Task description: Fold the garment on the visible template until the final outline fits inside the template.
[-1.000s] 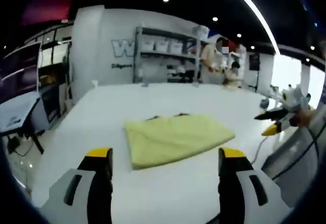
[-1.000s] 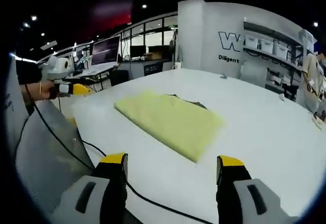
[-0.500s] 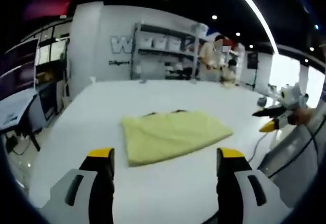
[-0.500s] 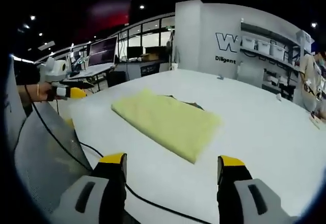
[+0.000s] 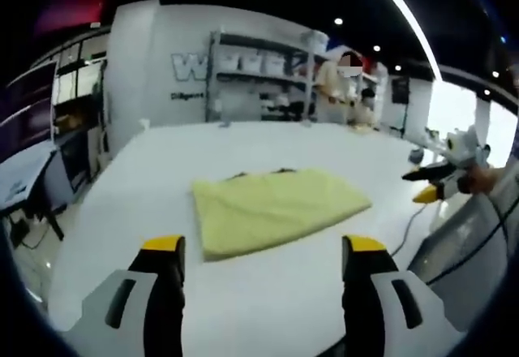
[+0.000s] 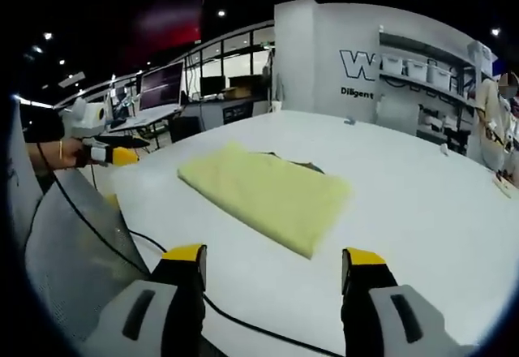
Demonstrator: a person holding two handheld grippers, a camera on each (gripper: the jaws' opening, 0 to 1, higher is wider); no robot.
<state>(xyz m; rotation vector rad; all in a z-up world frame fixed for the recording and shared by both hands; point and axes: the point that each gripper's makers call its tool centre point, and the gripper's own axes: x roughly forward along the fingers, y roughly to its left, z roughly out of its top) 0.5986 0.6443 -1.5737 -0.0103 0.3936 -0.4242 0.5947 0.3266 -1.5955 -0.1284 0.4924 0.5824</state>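
The yellow garment (image 5: 276, 211) lies folded into a flat rectangle near the middle of the white table (image 5: 243, 142), well clear of every table edge, with bare tabletop on all sides of it. A thin dark strip, perhaps part of the template, peeks out along its far edge; I cannot tell more than that.

In the left gripper view, the left gripper (image 5: 261, 247) hangs over the near edge of the table, its jaws spread wide with nothing between them, and the garment sits just beyond the yellow tips. Toward the table's right edge the right gripper (image 5: 434, 185) comes in from the side, held by a hand; its jaws look parted and empty. A dark cable (image 5: 409, 223) trails off the table below it. Beyond the far edge stand shelving (image 5: 259, 81) and a person (image 5: 334, 89).

In the right gripper view, the right gripper (image 6: 272, 255) also has its jaws wide apart and empty, hovering short of the garment's near corner. The left gripper (image 6: 113, 156) shows at the table's left side, gripped by a hand (image 6: 49, 156), apart from the cloth. This view adds a grey curved sheet (image 6: 77, 243) at the near left corner with the cable running over it, and desks with monitors (image 6: 162, 85) behind the table.
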